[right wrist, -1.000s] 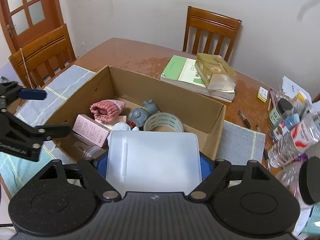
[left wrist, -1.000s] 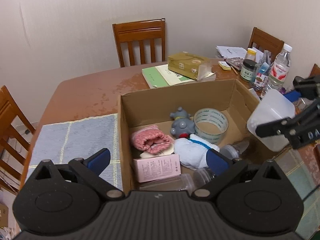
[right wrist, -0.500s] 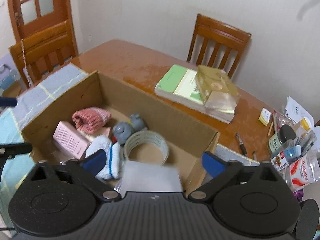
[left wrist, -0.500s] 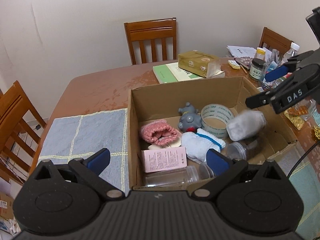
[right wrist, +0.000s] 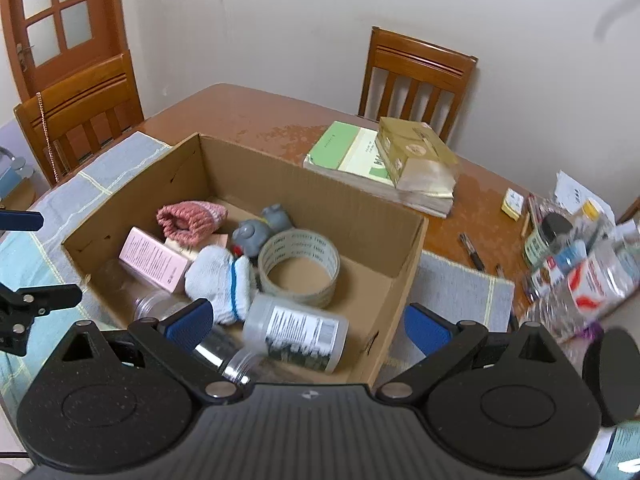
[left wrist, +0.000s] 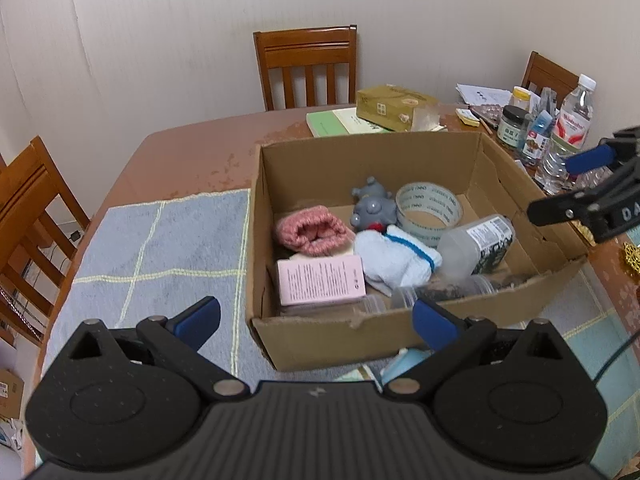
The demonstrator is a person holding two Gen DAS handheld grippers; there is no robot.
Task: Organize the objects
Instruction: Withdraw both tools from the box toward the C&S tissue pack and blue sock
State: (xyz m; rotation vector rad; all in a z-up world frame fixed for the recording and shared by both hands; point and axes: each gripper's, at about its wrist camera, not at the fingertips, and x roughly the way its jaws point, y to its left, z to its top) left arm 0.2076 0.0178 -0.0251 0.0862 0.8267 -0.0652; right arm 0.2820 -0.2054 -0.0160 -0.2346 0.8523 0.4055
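Your right gripper (right wrist: pixel 308 322) hangs above the near right corner of the cardboard box (right wrist: pixel 312 196), its blue-padded fingers spread wide and holding nothing. Below it, a translucent plastic jar (right wrist: pixel 296 338) with a printed label lies on its side inside the box, leaning against the roll of clear tape (right wrist: pixel 298 266) and touching the white sock with a blue stripe (right wrist: pixel 222 280). Your left gripper (left wrist: pixel 316 320) hovers at the box's front wall, fingers likewise apart and empty.

Inside the box, a pink knitted sock (left wrist: pixel 314 230) sits near the left wall, a pink carton (left wrist: pixel 322 282) lies flat in front of it, and a gray toy figure (left wrist: pixel 372 206) stands between the sock and the tape. Clear jars (left wrist: pixel 440 290) rest along the front wall, partly hidden.

The box stands on a wooden table (left wrist: pixel 188 160), beside a blue-gray placemat (left wrist: pixel 160 240). Behind the box, a tan tissue pack (right wrist: pixel 416 152) lies on a green book (right wrist: pixel 340 146). Bottles and small jars (left wrist: pixel 560 124) crowd the table's right edge. Wooden chairs (left wrist: pixel 308 66) stand around it.
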